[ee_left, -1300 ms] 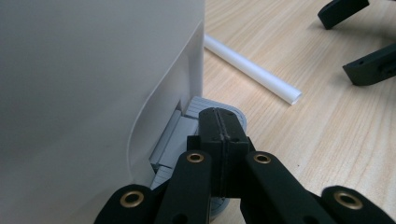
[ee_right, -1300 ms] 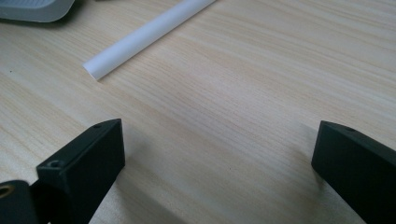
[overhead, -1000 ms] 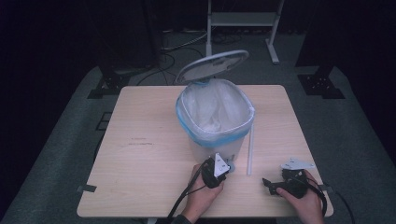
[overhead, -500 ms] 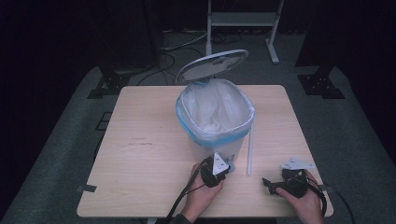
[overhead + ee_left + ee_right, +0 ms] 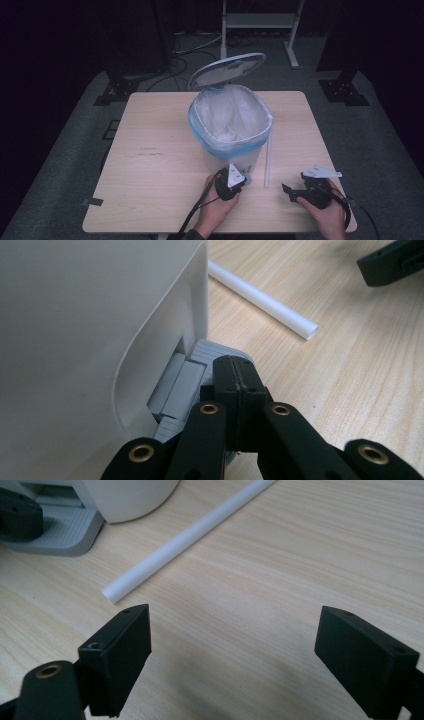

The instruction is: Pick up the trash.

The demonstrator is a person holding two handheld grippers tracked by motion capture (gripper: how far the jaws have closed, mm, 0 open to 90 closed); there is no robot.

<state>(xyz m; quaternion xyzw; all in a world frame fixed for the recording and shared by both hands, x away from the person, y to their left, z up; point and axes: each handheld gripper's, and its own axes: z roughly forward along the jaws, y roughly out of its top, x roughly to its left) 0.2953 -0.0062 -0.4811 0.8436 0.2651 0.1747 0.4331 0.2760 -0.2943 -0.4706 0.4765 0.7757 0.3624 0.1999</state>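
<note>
- Now the left tool point(image 5: 239, 181) is low at the front foot of the white pedal bin point(image 5: 231, 131), and its two black jaws are pressed together with nothing between them.
- In the left gripper view the closed tip of the left tool point(image 5: 235, 371) lies on the grey pedal point(image 5: 186, 385) that comes out from the cut-out at the bottom of the bin wall point(image 5: 90, 340); it seems to touch the pedal from above.
- The bin stands near the middle of the light wooden worktop point(image 5: 150, 165), and its round lid point(image 5: 227, 70) is raised and leans to the back.
- A clear bag with a blue edge point(image 5: 220, 145) is folded over the rim of the bin.
- The right tool point(image 5: 289, 191) rests low over the worktop, near its front right corner, well apart from the bin.
- Its jaws have just been closing a little, but in the right gripper view they are spread wide point(image 5: 232, 645), and only bare wood is between them.
- A thin white tube point(image 5: 268, 162) lies flat on the worktop, just beside the right side of the bin, between the two tools.
- In the right gripper view the near end of the tube point(image 5: 187, 537) is just ahead of the left jaw and is not touched.
</note>
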